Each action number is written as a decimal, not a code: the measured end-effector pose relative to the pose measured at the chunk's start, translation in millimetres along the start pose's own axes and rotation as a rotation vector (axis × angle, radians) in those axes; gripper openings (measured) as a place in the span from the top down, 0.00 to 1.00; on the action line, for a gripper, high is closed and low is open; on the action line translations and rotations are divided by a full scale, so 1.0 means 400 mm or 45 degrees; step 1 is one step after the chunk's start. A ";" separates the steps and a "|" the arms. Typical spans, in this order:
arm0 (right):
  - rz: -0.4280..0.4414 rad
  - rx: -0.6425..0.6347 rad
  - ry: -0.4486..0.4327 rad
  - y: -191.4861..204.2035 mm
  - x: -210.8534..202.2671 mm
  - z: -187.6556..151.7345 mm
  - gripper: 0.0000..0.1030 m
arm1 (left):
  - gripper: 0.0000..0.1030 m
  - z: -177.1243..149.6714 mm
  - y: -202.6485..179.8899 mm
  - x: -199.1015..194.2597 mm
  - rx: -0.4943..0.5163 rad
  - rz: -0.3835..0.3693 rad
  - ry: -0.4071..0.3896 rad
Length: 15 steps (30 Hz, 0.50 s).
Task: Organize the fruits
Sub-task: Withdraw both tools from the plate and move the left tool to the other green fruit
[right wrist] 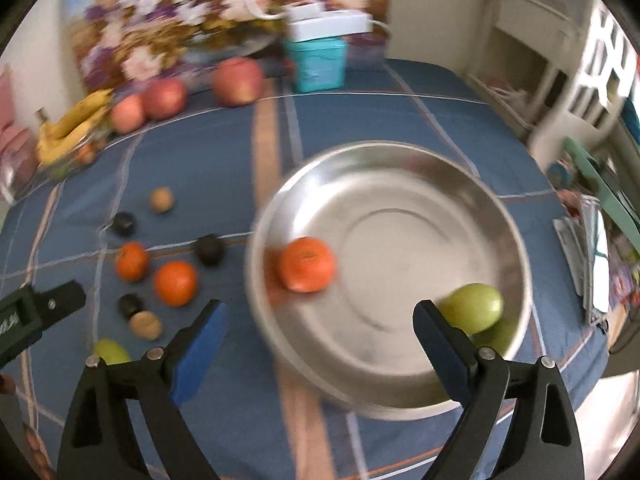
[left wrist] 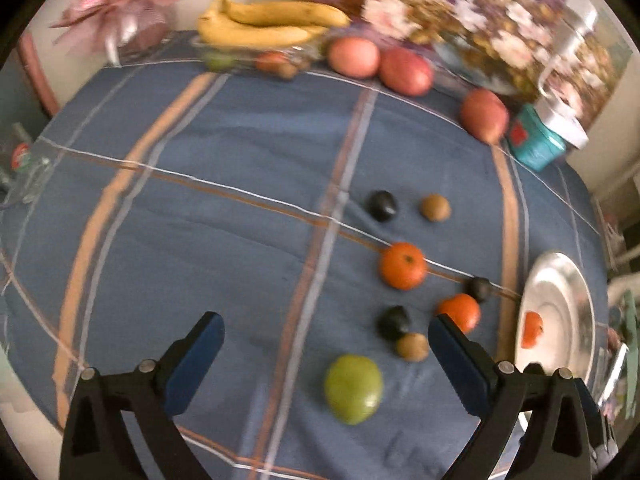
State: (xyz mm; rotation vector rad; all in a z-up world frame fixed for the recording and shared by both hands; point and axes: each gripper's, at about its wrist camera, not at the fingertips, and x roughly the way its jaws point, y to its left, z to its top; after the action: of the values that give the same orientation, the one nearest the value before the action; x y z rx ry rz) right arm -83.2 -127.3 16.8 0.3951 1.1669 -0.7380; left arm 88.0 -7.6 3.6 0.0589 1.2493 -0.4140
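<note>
A steel plate [right wrist: 400,184] on the blue checked tablecloth holds an orange tangerine [right wrist: 306,265] and a green fruit [right wrist: 476,307]. My right gripper [right wrist: 320,324] is open and empty just above the plate's near side. My left gripper [left wrist: 326,336] is open and empty above a green fruit [left wrist: 353,389] on the cloth. Around it lie two tangerines [left wrist: 402,265] [left wrist: 460,312], dark plums [left wrist: 383,205] and brown small fruits [left wrist: 435,207]. The plate also shows at the right edge of the left wrist view [left wrist: 568,292].
At the table's far edge stand a glass dish with bananas [left wrist: 264,26], three red apples [left wrist: 354,57], a teal box [left wrist: 536,142] and a floral picture [left wrist: 480,20]. A pink bouquet [left wrist: 120,4] is at the back left. The left gripper's body shows at the left of the right wrist view [right wrist: 36,316].
</note>
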 end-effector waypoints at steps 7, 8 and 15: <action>0.060 -0.099 -0.029 0.096 -0.029 -0.004 0.09 | 0.00 0.017 0.093 -0.034 -0.121 -0.001 -0.060; 0.071 -0.092 -0.031 0.100 -0.031 -0.003 0.09 | 0.00 0.019 0.102 -0.037 -0.136 -0.003 -0.066; 0.148 0.007 0.064 0.114 0.008 0.004 0.09 | 0.00 0.032 0.126 -0.035 -0.156 -0.005 -0.081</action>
State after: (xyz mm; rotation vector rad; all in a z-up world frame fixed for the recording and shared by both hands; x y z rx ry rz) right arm -49.5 -97.2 10.6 0.4840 1.1792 -0.6335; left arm 112.9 39.4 11.6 -0.0608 1.2098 -0.3395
